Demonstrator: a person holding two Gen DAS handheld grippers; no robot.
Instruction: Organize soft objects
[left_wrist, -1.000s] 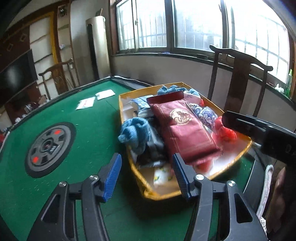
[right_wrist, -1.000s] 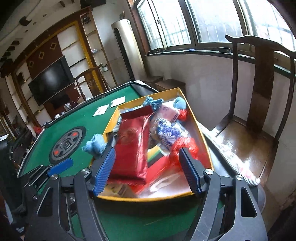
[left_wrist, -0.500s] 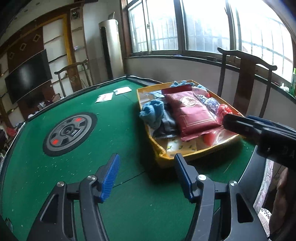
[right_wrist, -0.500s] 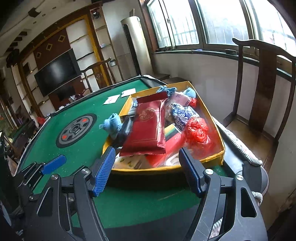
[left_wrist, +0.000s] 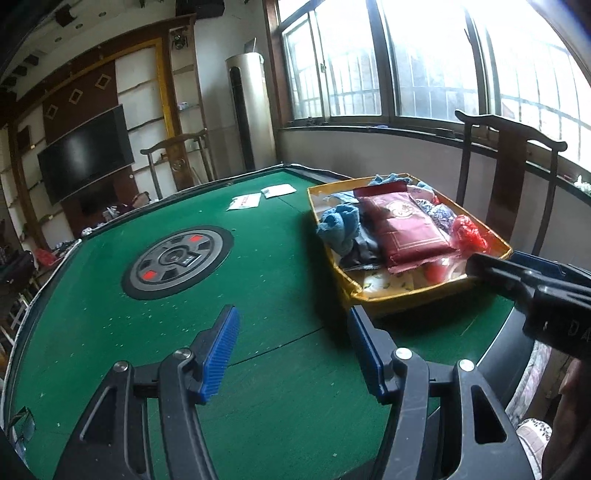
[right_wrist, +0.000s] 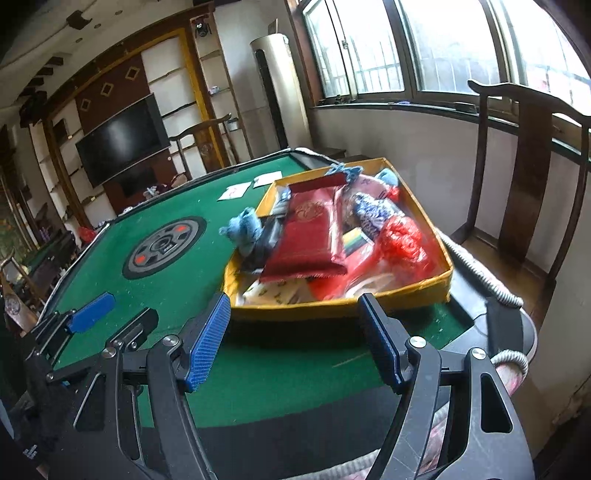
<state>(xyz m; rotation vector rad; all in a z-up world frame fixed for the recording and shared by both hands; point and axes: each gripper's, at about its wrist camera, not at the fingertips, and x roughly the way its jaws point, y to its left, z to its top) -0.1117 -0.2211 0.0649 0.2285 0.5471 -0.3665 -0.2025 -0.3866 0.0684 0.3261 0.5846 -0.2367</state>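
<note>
A yellow box (left_wrist: 406, 295) (right_wrist: 406, 299) sits on the green table near its right edge, heaped with soft things. A dark red packet (left_wrist: 402, 229) (right_wrist: 310, 236) lies on top. A blue cloth (left_wrist: 340, 225) (right_wrist: 243, 229) hangs over the box's left wall, and a red plastic bag (left_wrist: 469, 232) (right_wrist: 402, 240) fills its right side. My left gripper (left_wrist: 291, 332) is open over bare felt, short of the box's near left corner. My right gripper (right_wrist: 293, 314) is open just before the box's front wall. Nothing is between either pair of fingers.
A round grey panel (left_wrist: 177, 262) is set in the middle of the green felt (left_wrist: 110, 332). Two white cards (left_wrist: 258, 195) lie at the far side. A dark wooden chair (left_wrist: 513, 166) stands behind the box. A striped cord (right_wrist: 480, 273) runs along the table's right rim.
Both grippers have drawn back from over the box to the felt in front of it. The box now looks smaller and farther off. Nothing was picked up.
</note>
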